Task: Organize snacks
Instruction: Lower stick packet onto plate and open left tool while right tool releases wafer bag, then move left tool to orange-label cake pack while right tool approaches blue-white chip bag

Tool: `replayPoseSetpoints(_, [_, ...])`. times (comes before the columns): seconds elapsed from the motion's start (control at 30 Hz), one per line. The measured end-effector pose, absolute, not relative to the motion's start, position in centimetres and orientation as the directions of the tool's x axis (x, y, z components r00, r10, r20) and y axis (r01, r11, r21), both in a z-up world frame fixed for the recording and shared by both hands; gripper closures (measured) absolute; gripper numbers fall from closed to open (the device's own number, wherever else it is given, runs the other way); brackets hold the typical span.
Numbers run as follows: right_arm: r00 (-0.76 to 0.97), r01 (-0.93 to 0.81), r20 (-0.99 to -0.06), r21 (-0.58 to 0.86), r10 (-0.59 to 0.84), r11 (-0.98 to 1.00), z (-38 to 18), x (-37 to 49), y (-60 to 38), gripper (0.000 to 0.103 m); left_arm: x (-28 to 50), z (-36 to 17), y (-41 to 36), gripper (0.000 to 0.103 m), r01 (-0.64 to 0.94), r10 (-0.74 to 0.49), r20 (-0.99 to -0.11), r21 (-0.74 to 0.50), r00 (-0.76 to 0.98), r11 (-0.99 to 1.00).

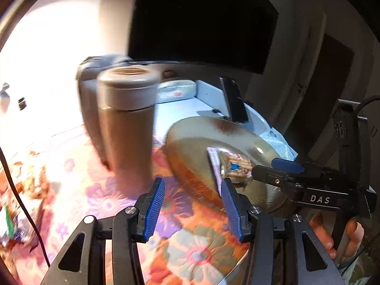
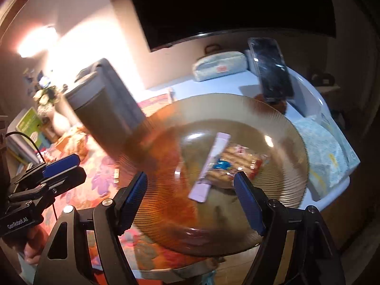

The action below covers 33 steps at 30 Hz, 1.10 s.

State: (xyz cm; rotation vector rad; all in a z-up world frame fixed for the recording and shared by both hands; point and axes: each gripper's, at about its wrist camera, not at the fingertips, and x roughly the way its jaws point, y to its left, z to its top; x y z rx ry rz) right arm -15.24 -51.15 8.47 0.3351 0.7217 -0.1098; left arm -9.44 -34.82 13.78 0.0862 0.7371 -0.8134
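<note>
Left wrist view. Left gripper [image 1: 192, 204] hangs over the floral tablecloth [image 1: 190, 249], fingers spread wide, nothing between them. Just ahead and to its right sits a brown ribbed glass plate [image 1: 190, 147] with one wrapped snack pack [image 1: 234, 166] on it: clear wrapper, biscuit-like contents, pale lilac sealed end. The right gripper [image 1: 261, 171] comes in from the right, tips at the pack's edge; whether it pinches the wrapper or only touches it cannot be told from here. A tall brown tumbler [image 1: 129, 128] stands left of the plate, blurred. More wrappers in a loose pile [image 1: 21, 190] at the far left edge, too smeared to count.

Right wrist view. Right gripper [image 2: 192, 197] is poised over the plate [image 2: 273, 123], fingers wide apart, the pack [image 2: 225, 166] lying between and beyond them, not gripped. The left gripper [image 2: 64, 168] shows at the left, apart from the plate; its opening cannot be read from this angle. A phone [image 2: 270, 68] leans at the back, a pouch [image 2: 220, 67] beside it.

Step, as judged: the pack has just been delivered to the plate, or is about to be lifted off; the frames do not settle which. If delivered, next is a return to the pile for another piece.

Count: one plate, one pack on it, one tumbler, one phone, one pouch, two grippers.
</note>
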Motion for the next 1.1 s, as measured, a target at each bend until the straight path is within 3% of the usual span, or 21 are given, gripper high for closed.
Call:
replayPoseSetpoints(0.3, [0.741, 0.018, -0.655, 0.239, 0.148, 0.971, 9.3, -13.5, -43.2, 0.028, -10.1, 13.9, -22.9, 0.056, 0.511, -0.526, -0.604, -0.217, 0.599, 0.832])
replayPoseSetpoints(0.53, [0.684, -0.147, -0.68, 0.227, 0.265, 0.963, 8.4, -10.7, -35.3, 0.028, -10.0, 11.3, -11.3, 0.056, 0.271, -0.373, -0.622, -0.257, 0.688, 0.928])
replayPoseSetpoints(0.8, [0.57, -0.301, -0.695, 0.32, 0.438, 0.898, 4.8, -4.9, -27.8, 0.028, -8.6, 6.9, -3.1, 0.056, 0.037, -0.119, -0.671, -0.135, 0.732, 0.99])
replayPoseSetpoints(0.97, [0.558, -0.344, -0.734, 0.221, 0.388, 0.912, 3.4, -0.6, -23.0, 0.028, -7.4, 4.4, -1.6, 0.046, -0.014, -0.049, -0.684, -0.086, 0.728, 0.996])
replayPoseSetpoints(1.0, [0.571, -0.337, -0.73, 0.208, 0.375, 0.918, 3.1, 0.3, -22.3, 0.028, -7.3, 4.0, -1.5, 0.04, -0.018, -0.046, -0.683, -0.086, 0.729, 0.996])
replayPoseSetpoints(1.1, [0.685, -0.27, -0.685, 0.078, 0.248, 0.96, 2.4, 1.2, -21.2, 0.028, -6.8, 3.2, -1.5, 0.038, -0.022, -0.037, -0.68, -0.078, 0.732, 0.997])
